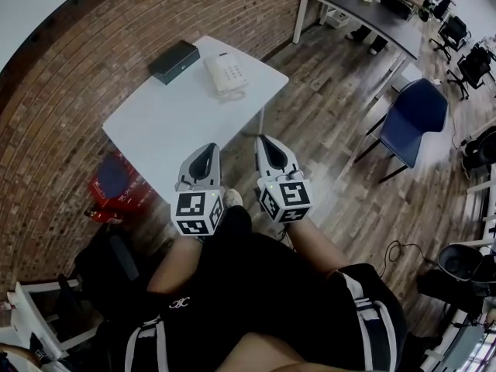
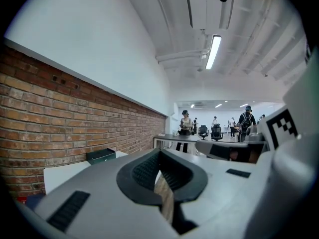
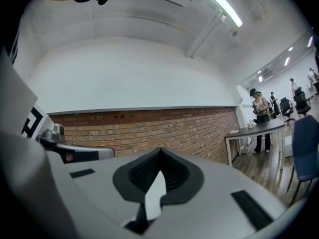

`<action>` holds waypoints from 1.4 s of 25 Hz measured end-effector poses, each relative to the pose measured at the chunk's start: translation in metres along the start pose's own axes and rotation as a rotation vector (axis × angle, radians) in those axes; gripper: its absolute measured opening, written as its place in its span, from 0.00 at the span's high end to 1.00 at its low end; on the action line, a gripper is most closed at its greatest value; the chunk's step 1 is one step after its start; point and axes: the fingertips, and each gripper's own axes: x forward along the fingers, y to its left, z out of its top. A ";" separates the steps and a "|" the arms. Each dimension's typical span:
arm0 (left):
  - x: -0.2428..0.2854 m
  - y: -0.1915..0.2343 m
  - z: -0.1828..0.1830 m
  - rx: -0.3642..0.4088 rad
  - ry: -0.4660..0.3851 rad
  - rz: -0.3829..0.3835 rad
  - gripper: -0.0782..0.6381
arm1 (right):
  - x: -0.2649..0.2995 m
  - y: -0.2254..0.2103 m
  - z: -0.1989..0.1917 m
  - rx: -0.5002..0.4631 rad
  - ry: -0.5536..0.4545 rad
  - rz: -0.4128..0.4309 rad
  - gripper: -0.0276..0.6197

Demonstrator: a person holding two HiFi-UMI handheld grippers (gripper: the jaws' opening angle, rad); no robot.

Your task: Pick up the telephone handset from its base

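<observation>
The white telephone [image 1: 225, 74] stands with its handset on the base, at the far right part of a white table [image 1: 170, 122]. Both grippers hang side by side above the person's lap, short of the table's near edge and well apart from the phone. My left gripper [image 1: 207, 149] is shut, its jaw tips meeting with nothing between them [image 2: 159, 152]. My right gripper [image 1: 263, 140] is shut and empty too [image 3: 160, 151]. Neither gripper view shows the phone; the grippers' own bodies fill the lower half of each.
A black box [image 1: 174, 60] [image 2: 101, 156] lies on the table left of the phone. A brick wall [image 1: 85, 68] runs behind the table. A red object [image 1: 116, 188] sits under the table's left side, a blue chair [image 1: 415, 115] stands right, and a dark desk [image 1: 364, 10] beyond.
</observation>
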 end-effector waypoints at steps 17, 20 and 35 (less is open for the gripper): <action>0.085 0.029 0.000 -0.022 -0.010 -0.023 0.89 | 0.070 -0.040 -0.001 -0.053 0.013 0.005 0.96; 0.104 0.034 0.003 -0.026 -0.005 -0.026 0.89 | 0.086 -0.050 -0.001 -0.048 0.025 0.000 0.96; 0.204 0.098 0.019 -0.045 0.013 0.011 0.89 | 0.205 -0.084 0.001 -0.055 0.070 0.052 0.96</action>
